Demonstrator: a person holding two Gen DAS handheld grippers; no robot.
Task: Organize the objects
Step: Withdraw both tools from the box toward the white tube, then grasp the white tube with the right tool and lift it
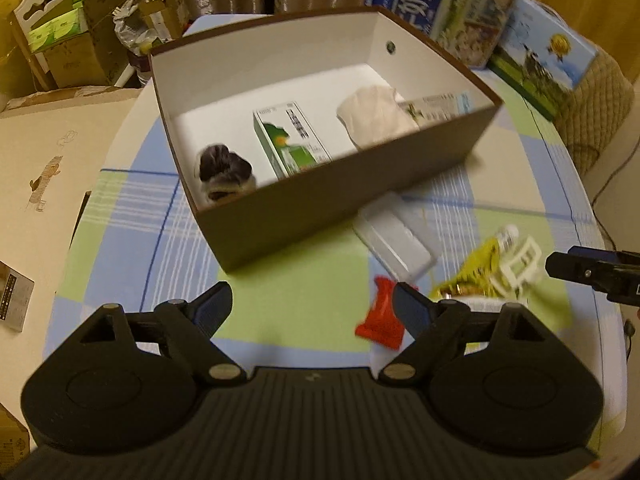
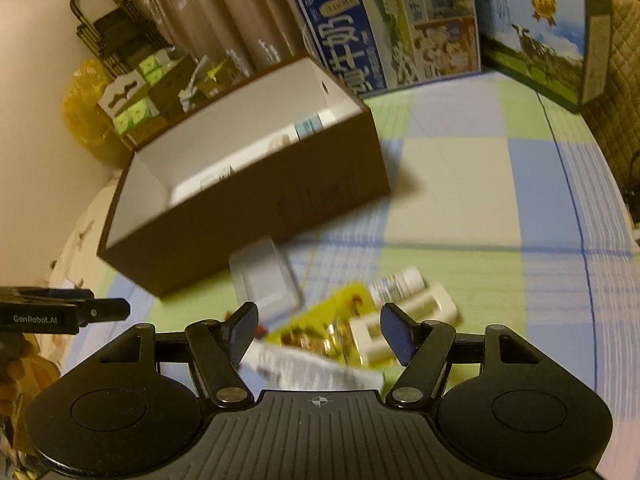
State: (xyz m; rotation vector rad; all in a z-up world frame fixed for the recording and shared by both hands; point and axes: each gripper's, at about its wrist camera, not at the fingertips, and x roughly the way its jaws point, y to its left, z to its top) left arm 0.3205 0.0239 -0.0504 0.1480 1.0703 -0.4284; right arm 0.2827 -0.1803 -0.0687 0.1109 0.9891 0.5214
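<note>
Just then both my grippers hung wide open and empty above the table (image 1: pixel 500 152). My left gripper (image 1: pixel 312 308) hovered near the brown box (image 1: pixel 320 200), which held a green carton (image 1: pixel 290 140), a crumpled white cloth (image 1: pixel 372 114) and a dark furry thing (image 1: pixel 224 168). My right gripper (image 2: pixel 318 330) hovered over the yellow packet (image 2: pixel 320 320) and white clip (image 2: pixel 404 320); a red wrapper (image 1: pixel 380 312) and clear case (image 1: pixel 394 236) lay beside the box.

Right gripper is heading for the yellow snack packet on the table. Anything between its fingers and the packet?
Yes. A white printed paper sheet lies over the near edge of the yellow snack packet, directly ahead of the open right gripper. A cream plastic clip sits on the packet's right side, by the right finger.
</note>
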